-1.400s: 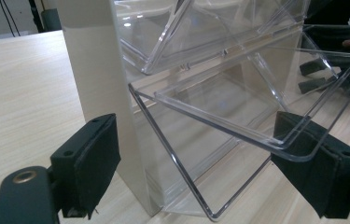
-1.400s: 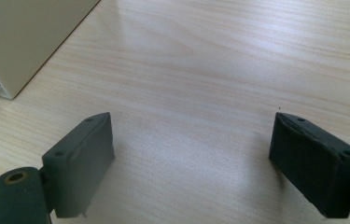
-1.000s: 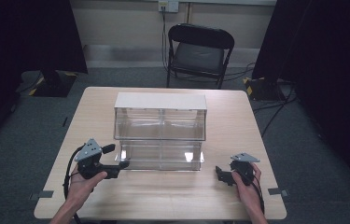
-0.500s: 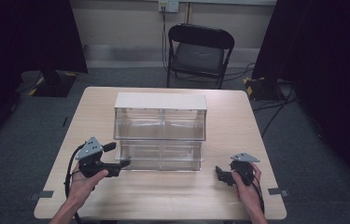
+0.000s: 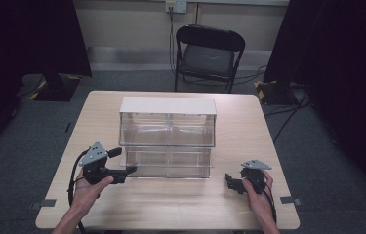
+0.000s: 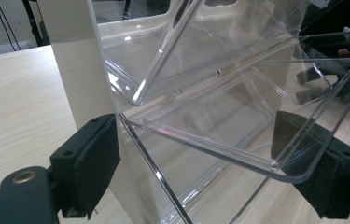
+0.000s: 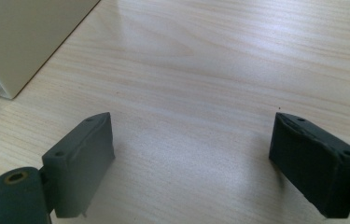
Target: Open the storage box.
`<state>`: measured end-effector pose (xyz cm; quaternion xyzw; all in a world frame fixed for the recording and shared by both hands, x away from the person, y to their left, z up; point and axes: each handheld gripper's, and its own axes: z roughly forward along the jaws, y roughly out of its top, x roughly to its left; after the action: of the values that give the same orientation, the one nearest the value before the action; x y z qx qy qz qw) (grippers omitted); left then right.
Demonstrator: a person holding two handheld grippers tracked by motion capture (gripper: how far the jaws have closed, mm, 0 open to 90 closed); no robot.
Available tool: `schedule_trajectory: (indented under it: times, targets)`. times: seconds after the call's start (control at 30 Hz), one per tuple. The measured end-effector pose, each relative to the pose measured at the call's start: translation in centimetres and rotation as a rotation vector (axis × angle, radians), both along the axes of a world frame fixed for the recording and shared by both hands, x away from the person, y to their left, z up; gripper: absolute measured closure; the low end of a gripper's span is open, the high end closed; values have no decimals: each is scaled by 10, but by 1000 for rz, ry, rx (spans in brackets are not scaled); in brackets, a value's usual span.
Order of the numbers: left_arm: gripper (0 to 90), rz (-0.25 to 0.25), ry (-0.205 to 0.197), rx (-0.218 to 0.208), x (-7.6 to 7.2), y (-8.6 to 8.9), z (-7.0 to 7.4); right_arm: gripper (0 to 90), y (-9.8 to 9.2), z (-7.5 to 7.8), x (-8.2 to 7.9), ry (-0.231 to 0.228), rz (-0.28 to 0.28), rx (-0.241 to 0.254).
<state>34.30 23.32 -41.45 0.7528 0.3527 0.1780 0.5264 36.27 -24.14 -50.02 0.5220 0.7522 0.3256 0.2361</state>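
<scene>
Glare blurs clear bin (image 6: 219, 135) between left gripper (image 6: 196, 172) jaws.

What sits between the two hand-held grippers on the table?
In the high view, bare light wooden table lies between the left gripper and right gripper; the clear plastic drawer cabinet stands just behind that line.

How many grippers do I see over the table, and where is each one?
2. The left gripper is at the lower left front corner of the clear organizer, jaws open. The right gripper is near the table's front right, apart from the organizer, jaws open.
</scene>
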Motion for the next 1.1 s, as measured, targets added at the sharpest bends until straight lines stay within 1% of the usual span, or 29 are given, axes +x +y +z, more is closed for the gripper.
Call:
schedule_trajectory:
  times: [0.03,0.07,0.23,0.37,0.47,0.57,0.73,0.77,0.93,0.97,1.0,1.03,1.1]
  targets:
    - [152,-5,-8,9,1,1,1,130,0,0,0,0,1,0]
    - [152,3,-5,0,0,0,2,131,0,0,0,0,1,0]
    - [153,-5,-14,11,1,-1,4,131,0,0,0,0,1,0]
    - [151,2,-15,0,2,-2,6,131,0,0,0,0,1,0]
    - [151,-1,-15,8,2,-2,7,131,0,0,0,0,1,0]
    - [151,-1,-16,2,3,-2,7,131,0,0,0,0,1,0]
    - [151,1,-15,6,3,-3,8,130,0,0,0,0,1,0]
    - [151,1,-16,-2,3,-4,8,130,0,0,0,0,1,0]
    - [151,2,-20,5,4,-4,10,129,0,0,0,0,1,0]
    - [151,-5,-24,2,4,-4,11,129,0,0,0,0,1,0]
    - [151,0,-21,-4,4,-5,11,129,0,0,0,0,1,0]
    - [152,0,-24,3,4,-6,11,129,0,0,0,0,1,0]
    - [152,-5,-25,2,4,-6,11,129,0,0,0,0,1,0]
